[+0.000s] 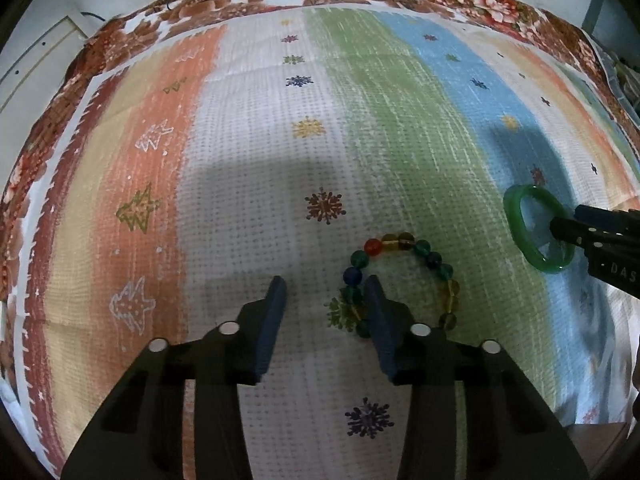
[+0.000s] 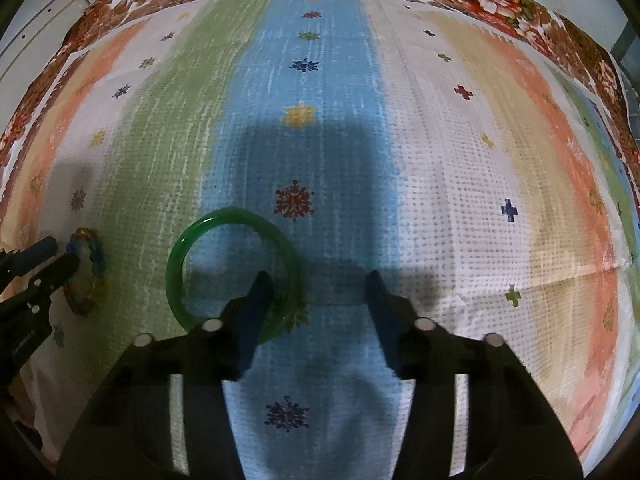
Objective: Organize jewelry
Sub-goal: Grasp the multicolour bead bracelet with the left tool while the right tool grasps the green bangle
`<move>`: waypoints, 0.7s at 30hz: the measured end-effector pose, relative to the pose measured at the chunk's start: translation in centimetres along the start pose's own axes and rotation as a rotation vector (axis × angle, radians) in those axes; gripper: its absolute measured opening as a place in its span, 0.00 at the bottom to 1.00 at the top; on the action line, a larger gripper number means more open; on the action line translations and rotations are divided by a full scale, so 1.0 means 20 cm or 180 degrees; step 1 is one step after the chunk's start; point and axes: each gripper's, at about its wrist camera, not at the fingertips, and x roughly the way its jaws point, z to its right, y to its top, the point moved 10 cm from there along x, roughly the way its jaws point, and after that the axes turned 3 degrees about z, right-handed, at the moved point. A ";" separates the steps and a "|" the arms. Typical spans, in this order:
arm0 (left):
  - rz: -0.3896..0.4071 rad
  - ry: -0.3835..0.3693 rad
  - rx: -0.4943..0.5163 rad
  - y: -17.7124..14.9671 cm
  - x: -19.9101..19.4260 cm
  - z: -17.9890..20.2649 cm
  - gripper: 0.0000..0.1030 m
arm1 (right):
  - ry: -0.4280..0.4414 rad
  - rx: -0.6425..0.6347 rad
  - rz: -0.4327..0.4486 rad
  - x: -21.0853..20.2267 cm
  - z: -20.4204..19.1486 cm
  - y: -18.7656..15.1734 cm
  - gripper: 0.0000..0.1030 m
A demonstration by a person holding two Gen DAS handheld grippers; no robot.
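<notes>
Both grippers point steeply down at a striped cloth (image 1: 256,184) sprinkled with little snowflake prints. On the left gripper (image 1: 326,288), the blue fingers (image 1: 272,320) stand apart, and one side of a bead bracelet (image 1: 400,280) runs between them: the right finger sits inside the ring of beads, the left finger outside it on bare white cloth. Neither pad looks pressed against a bead, so the jaws read as open around that side of the ring, not clamped on it. That bracelet lies flat where the white stripe meets the green, its beads red, yellow, green and blue.

Over on the right, the right gripper (image 2: 318,286) is placed much the same way over a green bangle (image 2: 232,276). Its left finger dips inside the hoop, its right finger stands outside on the blue stripe, and the bangle's near-right arc passes between the two. A clear gap shows on either side of the rim, so this one is open as well. Bangle and bracelet lie near each other but apart, with green stripe between them.
</notes>
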 end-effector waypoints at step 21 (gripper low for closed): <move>0.0024 -0.0155 -0.0055 0.02 -0.09 0.02 0.09 | 0.0058 -0.0056 0.0064 -0.09 -0.03 -0.01 0.09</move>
